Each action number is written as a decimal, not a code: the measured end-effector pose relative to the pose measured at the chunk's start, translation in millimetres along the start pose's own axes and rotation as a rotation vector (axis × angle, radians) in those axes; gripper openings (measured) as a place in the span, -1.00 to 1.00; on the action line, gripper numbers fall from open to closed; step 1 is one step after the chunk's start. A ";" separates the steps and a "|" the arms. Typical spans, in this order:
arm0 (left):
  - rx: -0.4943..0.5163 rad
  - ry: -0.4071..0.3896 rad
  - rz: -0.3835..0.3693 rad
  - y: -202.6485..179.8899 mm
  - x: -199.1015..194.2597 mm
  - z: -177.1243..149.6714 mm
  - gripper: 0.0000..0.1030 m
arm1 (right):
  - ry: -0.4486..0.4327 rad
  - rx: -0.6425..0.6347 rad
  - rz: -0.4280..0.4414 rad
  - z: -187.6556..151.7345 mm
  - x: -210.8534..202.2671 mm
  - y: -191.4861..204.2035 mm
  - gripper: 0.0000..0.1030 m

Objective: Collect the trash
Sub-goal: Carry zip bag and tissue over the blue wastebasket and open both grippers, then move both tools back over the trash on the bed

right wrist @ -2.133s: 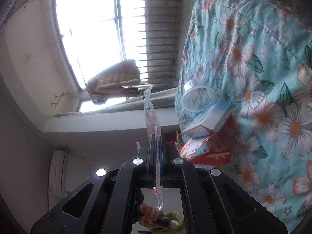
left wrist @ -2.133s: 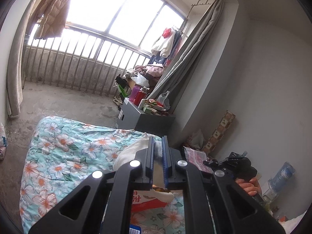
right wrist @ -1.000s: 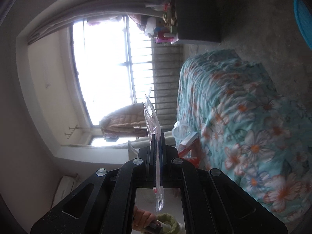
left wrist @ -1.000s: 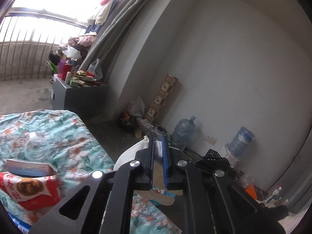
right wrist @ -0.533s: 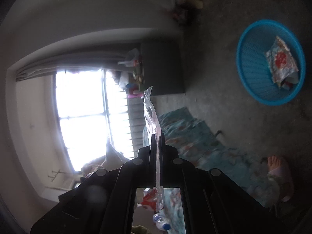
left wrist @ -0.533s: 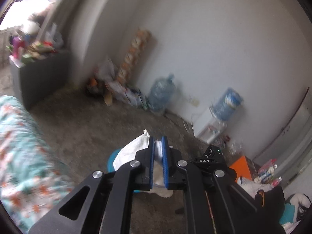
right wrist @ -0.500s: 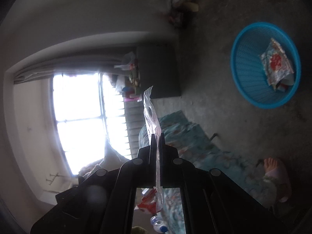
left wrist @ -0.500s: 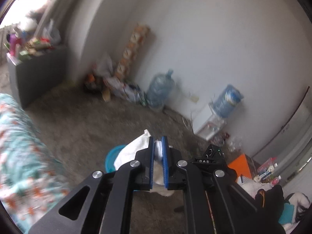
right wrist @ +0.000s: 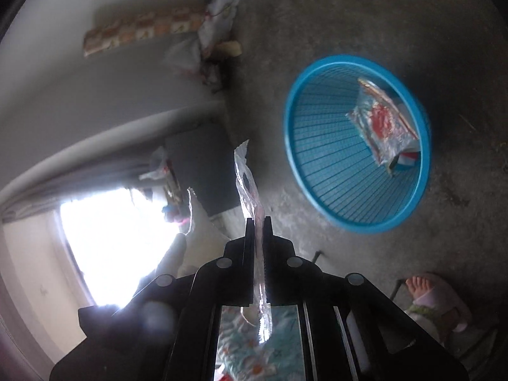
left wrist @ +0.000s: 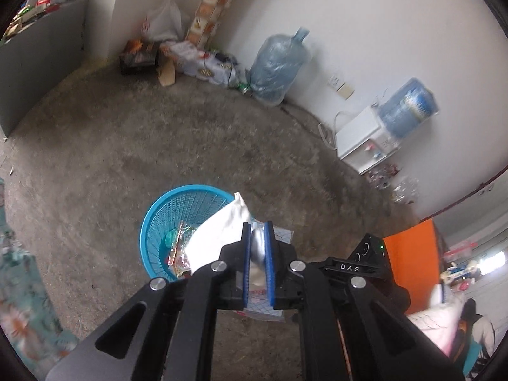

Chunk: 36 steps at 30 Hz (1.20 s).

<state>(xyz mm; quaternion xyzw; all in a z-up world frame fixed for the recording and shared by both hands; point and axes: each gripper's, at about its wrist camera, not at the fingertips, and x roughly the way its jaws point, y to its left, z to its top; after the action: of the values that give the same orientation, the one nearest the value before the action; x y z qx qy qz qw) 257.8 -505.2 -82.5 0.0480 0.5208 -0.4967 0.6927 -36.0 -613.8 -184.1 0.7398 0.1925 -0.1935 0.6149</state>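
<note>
Two grippers, both w/ trash between the jaws. Left gripper [left wrist: 257, 238], lower centre of its view, is clamped on a white wrapper [left wrist: 219, 238] that sticks out to the upper left of the blue pads, over the rim of the blue basket [left wrist: 152, 219]; jaws narrow, silvery bit of the wrapper squeezed between them. Basket sits on the grey concrete floor [left wrist: 158, 133], just left of centre, w/ a red-and-silver packet [left wrist: 179, 249] already inside.

Right gripper [right wrist: 258, 222] has a clear plastic wrapper [right wrist: 246, 184] between its jaws, strip standing up past the fingertips at mid-frame. Jaws have just been opening; a slim gap shows beside the film, so can't tell if the pads press it. In this view the basket [right wrist: 304, 171] lies upper right, apart from the wrapper, the packet [right wrist: 381, 123] resting against its far wall. A slippered foot [right wrist: 422, 289] shows lower right.
</note>
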 end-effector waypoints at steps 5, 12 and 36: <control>-0.057 0.084 0.082 20.5 43.9 0.7 -0.28 | 0.018 0.115 -0.121 30.2 36.1 -56.7 -0.03; -0.066 0.054 0.129 27.8 11.9 -5.8 0.01 | 0.051 0.250 -0.155 18.8 39.5 -106.2 0.05; -0.059 -0.363 0.204 36.3 -312.4 -128.8 0.54 | 0.163 -0.471 -0.055 -166.2 21.2 89.6 0.35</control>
<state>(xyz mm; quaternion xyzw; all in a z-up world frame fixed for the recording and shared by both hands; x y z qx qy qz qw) 208.9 -212.4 83.0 -0.0100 0.3941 -0.4091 0.8229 37.1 -464.4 -92.3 0.5838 0.3012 -0.0997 0.7473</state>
